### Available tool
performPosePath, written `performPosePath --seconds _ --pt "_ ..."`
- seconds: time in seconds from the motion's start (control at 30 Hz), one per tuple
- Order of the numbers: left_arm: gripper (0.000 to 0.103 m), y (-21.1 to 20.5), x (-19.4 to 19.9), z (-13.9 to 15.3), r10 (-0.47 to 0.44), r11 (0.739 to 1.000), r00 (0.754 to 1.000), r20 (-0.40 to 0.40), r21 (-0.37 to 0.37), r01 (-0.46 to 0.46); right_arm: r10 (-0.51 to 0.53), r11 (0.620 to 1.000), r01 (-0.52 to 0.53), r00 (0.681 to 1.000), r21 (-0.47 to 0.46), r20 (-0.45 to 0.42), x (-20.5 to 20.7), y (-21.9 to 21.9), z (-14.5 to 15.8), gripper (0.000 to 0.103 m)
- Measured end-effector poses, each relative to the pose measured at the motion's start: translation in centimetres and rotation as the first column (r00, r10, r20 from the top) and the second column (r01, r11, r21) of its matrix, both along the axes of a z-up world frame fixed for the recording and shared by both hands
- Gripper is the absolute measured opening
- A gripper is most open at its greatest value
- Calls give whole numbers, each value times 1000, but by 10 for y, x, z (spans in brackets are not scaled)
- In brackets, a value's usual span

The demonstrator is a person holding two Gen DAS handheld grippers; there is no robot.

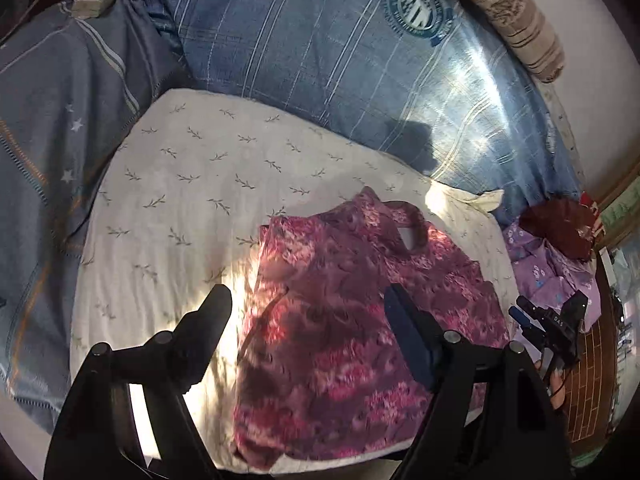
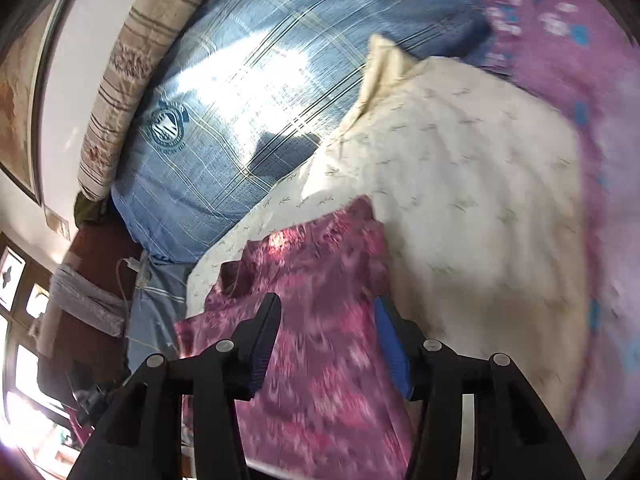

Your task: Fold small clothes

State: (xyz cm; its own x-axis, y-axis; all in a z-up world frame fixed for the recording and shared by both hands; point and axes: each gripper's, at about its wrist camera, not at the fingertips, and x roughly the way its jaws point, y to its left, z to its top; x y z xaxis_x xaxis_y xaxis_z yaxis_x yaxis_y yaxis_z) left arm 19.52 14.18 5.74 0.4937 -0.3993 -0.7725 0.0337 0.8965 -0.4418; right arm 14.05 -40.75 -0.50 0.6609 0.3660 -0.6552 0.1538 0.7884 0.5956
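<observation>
1. On the far left a blue blanket [image 1: 60, 128] with stars lies on the bed.
2. Beside it, in the middle, is a white pillow [image 1: 192, 184] with small leaf prints.
3. The left gripper [image 1: 308, 312] hangs over the near part of the pillow. Its fingers [image 1: 212, 320] are wide apart and hold nothing. One finger is above the bare pillow and the other is above the shirt.
4. The pink shirt [image 1: 328, 320] lies on the right half of the pillow. It has a flower print. Its neck hole points to the far side. Sun falls on part of it.
5. Behind the pillow is a big blue checked pillow [image 1: 320, 60] with a round badge. A tan roll [image 1: 508, 12] lies at the far right edge of it.
6. The right gripper [image 1: 548, 316] is to the right of the shirt, near the bed's edge. In its own view its fingers [image 2: 260, 340] are apart with nothing between them, and the shirt [image 2: 320, 340] lies below.
7. On the far right lie purple clothes [image 1: 552, 272] with small flowers. A dark red cloth [image 1: 560, 228] sits on top of them.
</observation>
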Motion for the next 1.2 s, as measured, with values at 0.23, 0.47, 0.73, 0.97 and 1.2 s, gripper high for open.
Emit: performPosePath --seconds 0.23,0.47,0.73,0.97,1.2 --pt "37 -31 54 -63 -22 996 988 -153 83 35 -25 984 6 994 -178 -105 41 21 -33 7" --pt "4 -29 61 -22 20 1000 999 -30 -5 -20 62 989 -42 989 -144 136 52 21 47 5" --pt "5 -13 99 -85 156 986 975 -160 89 -143 -39 989 29 996 -142 -74 115 13 -50 5" --pt "11 -12 82 -66 142 988 982 -125 79 -133 2 994 -7 999 -106 -49 100 12 -40 13" --pt "46 -5 21 -36 112 992 991 -74 65 -108 31 975 -41 998 -219 -47 55 15 -10 32"
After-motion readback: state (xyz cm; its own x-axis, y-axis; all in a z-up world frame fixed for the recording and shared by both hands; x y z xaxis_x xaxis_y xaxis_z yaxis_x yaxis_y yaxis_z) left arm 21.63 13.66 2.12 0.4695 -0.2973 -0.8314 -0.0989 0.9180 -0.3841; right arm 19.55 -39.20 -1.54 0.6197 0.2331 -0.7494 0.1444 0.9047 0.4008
